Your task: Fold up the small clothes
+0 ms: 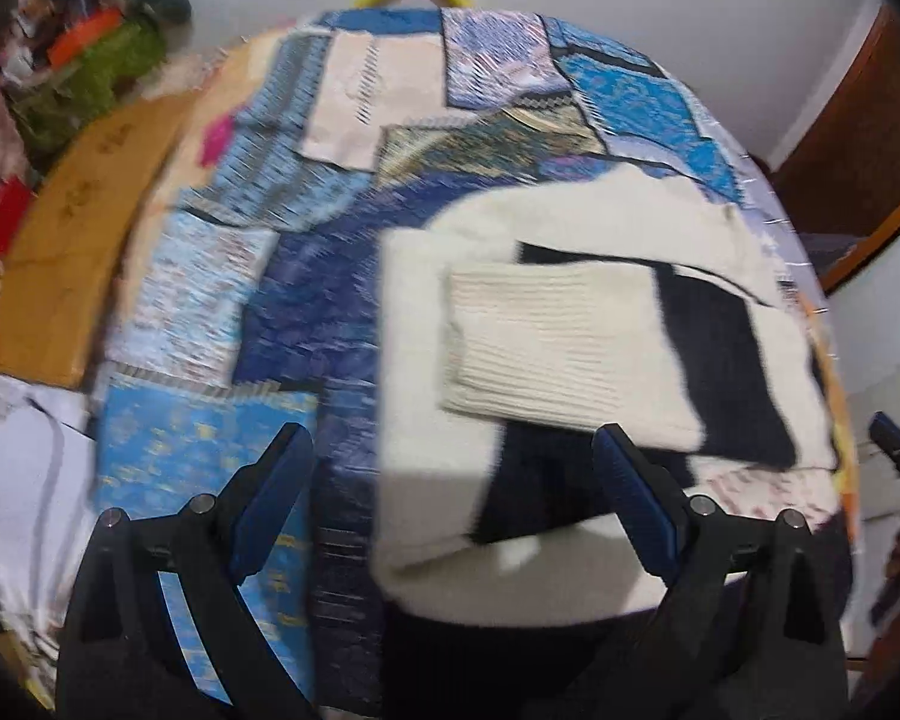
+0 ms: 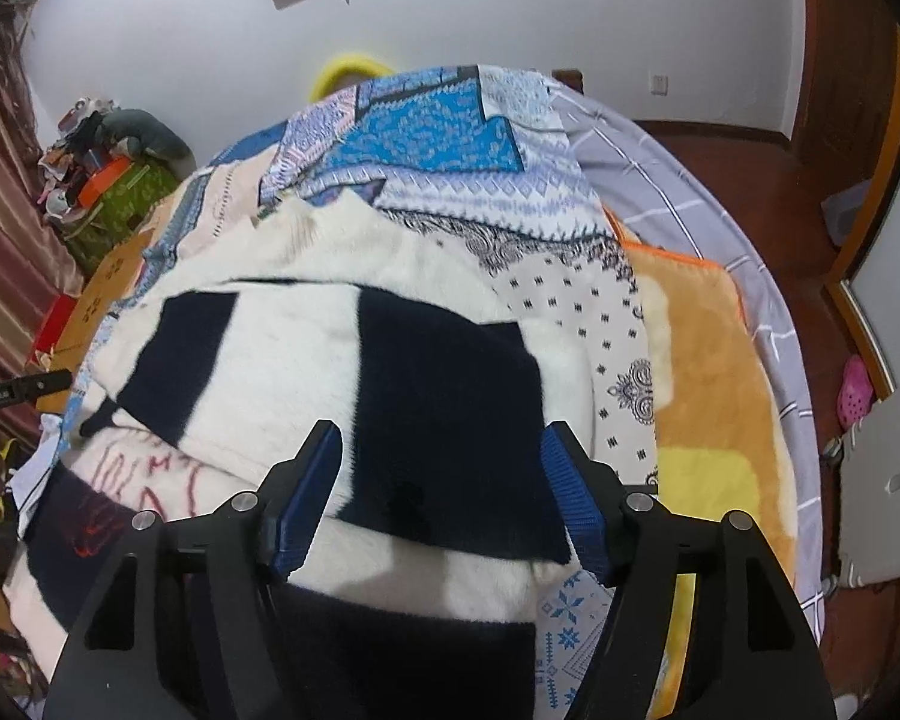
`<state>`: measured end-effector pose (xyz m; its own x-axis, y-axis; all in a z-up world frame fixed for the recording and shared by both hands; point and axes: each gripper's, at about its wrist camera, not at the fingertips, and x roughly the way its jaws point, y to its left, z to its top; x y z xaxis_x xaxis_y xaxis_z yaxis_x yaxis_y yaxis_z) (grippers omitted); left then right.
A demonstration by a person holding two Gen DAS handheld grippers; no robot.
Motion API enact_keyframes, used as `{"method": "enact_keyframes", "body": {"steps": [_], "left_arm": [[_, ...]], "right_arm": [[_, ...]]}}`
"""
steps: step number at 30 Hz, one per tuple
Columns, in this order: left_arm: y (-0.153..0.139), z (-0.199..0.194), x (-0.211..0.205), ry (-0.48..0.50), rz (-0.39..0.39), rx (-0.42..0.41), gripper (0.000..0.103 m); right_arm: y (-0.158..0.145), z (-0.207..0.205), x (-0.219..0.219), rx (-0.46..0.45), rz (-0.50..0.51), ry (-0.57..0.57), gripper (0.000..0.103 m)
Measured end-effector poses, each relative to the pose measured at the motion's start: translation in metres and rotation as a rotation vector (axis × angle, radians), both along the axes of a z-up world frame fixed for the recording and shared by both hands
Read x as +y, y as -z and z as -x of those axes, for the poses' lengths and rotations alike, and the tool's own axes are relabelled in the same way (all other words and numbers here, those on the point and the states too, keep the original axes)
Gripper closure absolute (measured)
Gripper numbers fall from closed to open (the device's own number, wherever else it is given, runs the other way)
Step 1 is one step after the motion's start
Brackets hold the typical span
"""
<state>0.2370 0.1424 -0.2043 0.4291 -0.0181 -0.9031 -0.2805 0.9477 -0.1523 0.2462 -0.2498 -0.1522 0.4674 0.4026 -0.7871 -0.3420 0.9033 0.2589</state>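
Note:
A cream and navy block-patterned sweater point(image 1: 570, 228) lies spread on a blue patchwork bedspread point(image 1: 306, 276). One ribbed cream sleeve point(image 1: 546, 348) is folded across its middle. My left gripper point(image 1: 450, 432) hovers over the sweater's near edge, jaws wide apart with nothing between them. In the right wrist view the same sweater point(image 2: 306, 348) fills the centre, a big navy patch point(image 2: 450, 390) lying right under my right gripper point(image 2: 443, 427). Its blue pads stand apart above the cloth and pinch nothing.
An orange and yellow fleece blanket point(image 2: 702, 348) and a grey checked sheet point(image 2: 690, 180) lie to the right of the sweater. A brown cardboard sheet point(image 1: 72, 252) and a heap of clutter point(image 1: 90, 60) border the bed's left side. A pink shoe point(image 2: 857, 390) is on the floor.

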Motion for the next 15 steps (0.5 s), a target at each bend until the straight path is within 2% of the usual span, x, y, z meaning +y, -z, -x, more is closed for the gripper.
{"method": "enact_keyframes", "body": {"steps": [10,13,15], "left_arm": [[0.028,-0.018,-0.01,-0.011,0.271,0.039,0.009],[0.034,-0.025,-0.005,-0.036,0.379,0.048,0.009],[0.039,-0.033,-0.003,-0.03,0.403,0.063,0.009]], "right_arm": [[-0.011,0.003,0.008,-0.031,0.0,-0.006,0.026],[-0.01,0.002,0.006,-0.028,-0.008,0.003,0.025],[-0.009,0.001,0.005,-0.023,-0.01,0.005,0.025]]}}
